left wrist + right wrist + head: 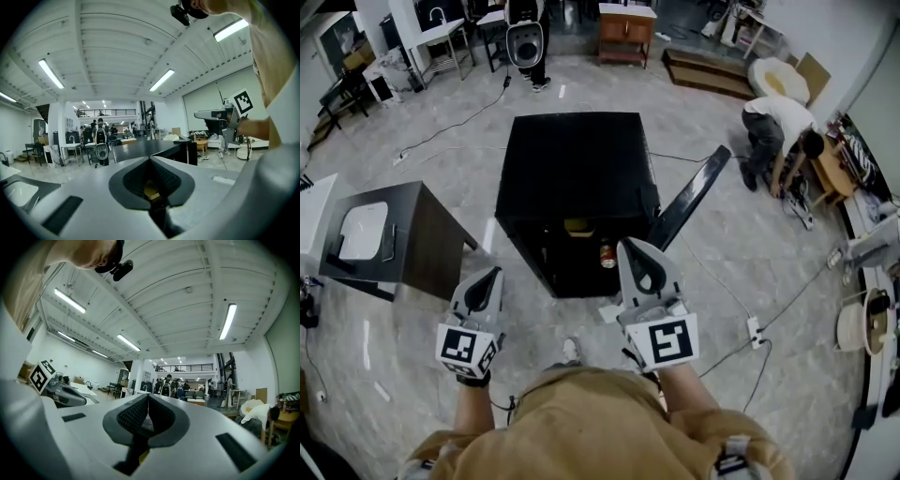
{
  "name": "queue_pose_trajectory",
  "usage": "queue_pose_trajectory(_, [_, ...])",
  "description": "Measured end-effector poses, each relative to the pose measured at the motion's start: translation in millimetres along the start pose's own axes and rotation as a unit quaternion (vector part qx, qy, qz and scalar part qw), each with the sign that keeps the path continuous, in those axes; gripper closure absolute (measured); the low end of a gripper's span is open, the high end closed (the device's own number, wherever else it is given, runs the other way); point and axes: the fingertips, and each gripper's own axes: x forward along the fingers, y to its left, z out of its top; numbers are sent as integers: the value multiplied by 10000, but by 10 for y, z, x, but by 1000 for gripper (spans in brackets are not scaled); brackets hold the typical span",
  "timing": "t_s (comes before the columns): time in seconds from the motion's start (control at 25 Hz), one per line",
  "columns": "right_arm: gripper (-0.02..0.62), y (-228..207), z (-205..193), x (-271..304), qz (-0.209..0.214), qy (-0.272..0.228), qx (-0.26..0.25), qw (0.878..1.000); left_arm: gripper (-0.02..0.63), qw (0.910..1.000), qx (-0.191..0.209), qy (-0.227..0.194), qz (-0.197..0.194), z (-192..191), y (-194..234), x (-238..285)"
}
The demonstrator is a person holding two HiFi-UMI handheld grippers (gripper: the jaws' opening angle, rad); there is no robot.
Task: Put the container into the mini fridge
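The black mini fridge (572, 164) stands on the floor ahead of me, its door (691, 197) swung open to the right. Inside, a yellowish container (578, 226) sits on the upper level and a reddish-brown can (607, 255) stands lower down. My left gripper (494, 274) is shut and empty, held near my body, left of the fridge opening. My right gripper (630, 246) is also shut and empty, its tips just in front of the opening's right side. The left gripper view shows closed jaws (150, 160) pointing over the fridge top (150, 147). In the right gripper view, the jaws (148, 398) meet with nothing between them.
A dark side table (422, 239) with a white tray (364, 231) stands at the left. A person (780, 131) bends over at the far right. Cables and a power strip (755, 330) lie on the floor to the right. A wooden cabinet (626, 28) stands far back.
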Motion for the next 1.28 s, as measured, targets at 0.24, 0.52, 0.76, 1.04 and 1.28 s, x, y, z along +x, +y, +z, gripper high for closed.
queue_pose_trajectory(0.24, [594, -191, -15, -119, -301, 102, 56, 9995, 604, 9996, -5, -72, 265, 8, 206, -145])
queue_pose_trajectory(0.52, [594, -309, -97, -194, -426, 236, 92, 9988, 604, 9978, -228, -316, 542, 54, 396, -331])
queue_pose_trajectory(0.76, [594, -351, -78, -188, -517, 246, 116, 9983, 604, 9949, -410, -576, 713, 137, 531, -503])
queue_pose_trajectory(1.04, [594, -338, -25, -196, -585, 192, 114, 9980, 604, 9941, -524, -591, 746, 75, 574, -692])
queue_pose_trajectory(1.28, [594, -274, 10, -156, -554, 182, 53, 9983, 604, 9933, -585, -665, 748, 72, 626, -745])
